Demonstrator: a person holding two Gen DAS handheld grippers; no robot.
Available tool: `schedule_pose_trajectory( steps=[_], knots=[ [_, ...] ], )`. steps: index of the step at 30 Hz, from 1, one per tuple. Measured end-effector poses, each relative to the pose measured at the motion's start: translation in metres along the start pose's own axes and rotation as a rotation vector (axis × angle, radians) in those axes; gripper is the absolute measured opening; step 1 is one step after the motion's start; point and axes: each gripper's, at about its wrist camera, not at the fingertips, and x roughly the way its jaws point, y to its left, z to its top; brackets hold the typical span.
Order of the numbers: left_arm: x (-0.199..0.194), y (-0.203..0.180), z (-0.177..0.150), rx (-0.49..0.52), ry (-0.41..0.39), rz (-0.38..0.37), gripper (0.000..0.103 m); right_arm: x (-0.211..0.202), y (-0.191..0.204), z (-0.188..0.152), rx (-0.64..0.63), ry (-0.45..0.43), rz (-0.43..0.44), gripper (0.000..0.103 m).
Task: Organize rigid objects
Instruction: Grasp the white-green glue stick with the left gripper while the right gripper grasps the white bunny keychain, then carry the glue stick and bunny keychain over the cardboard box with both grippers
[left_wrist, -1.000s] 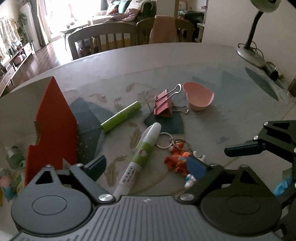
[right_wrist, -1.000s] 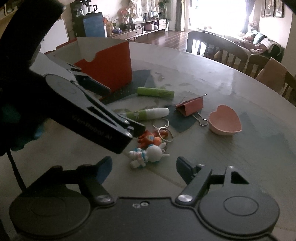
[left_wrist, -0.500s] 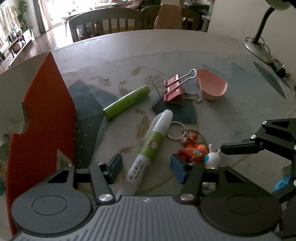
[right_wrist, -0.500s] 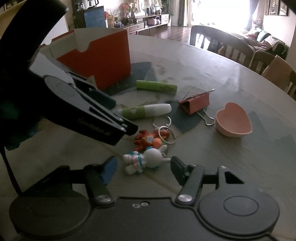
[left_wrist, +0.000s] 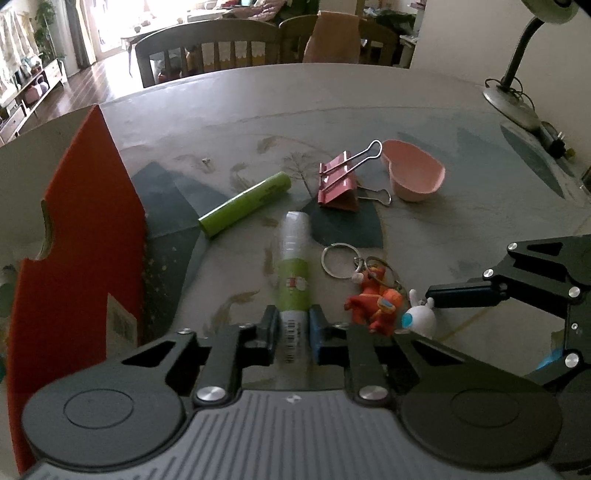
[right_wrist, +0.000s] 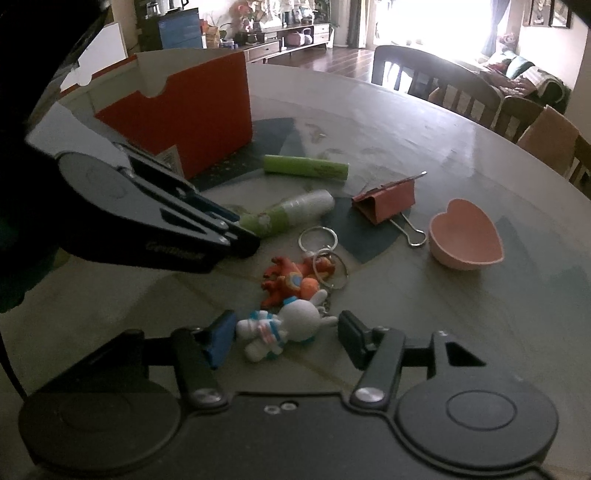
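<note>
Glue stick (left_wrist: 293, 273): lower end hidden behind the gripper body. Orange box (left_wrist: 79, 236): contents unreadable (left edge cropped).

Between your left gripper's (left_wrist: 294, 326) jaws lies the glue stick (left_wrist: 293, 273), pressed at its near end and running away from you along the worktop (left_wrist: 369, 110). Left of those jaws stands the box (left_wrist: 77, 236); ahead and slightly left lies the tube (left_wrist: 245, 208). Ahead to the right sits the binder clip (left_wrist: 338, 186), with the heart dish (left_wrist: 413, 171) just right of it. Your right gripper's (right_wrist: 286, 338) jaws are closing, the rabbit keychain (right_wrist: 284, 326) lying between them, the second figure keychain (right_wrist: 291, 280) just beyond.
</note>
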Motion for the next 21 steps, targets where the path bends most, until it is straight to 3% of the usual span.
schedule_pose_trajectory(
  steps=[6,21],
  knots=[
    [-0.010,-0.002,-0.004,-0.025,-0.011,-0.005,0.017,-0.012,0.001,-0.001,0.018,-0.003,-0.024,0.059],
    [-0.053,-0.003,-0.015,-0.072,-0.058,-0.026,0.017,-0.084,-0.002,0.005,0.143,-0.104,-0.013,0.059]
  ],
)
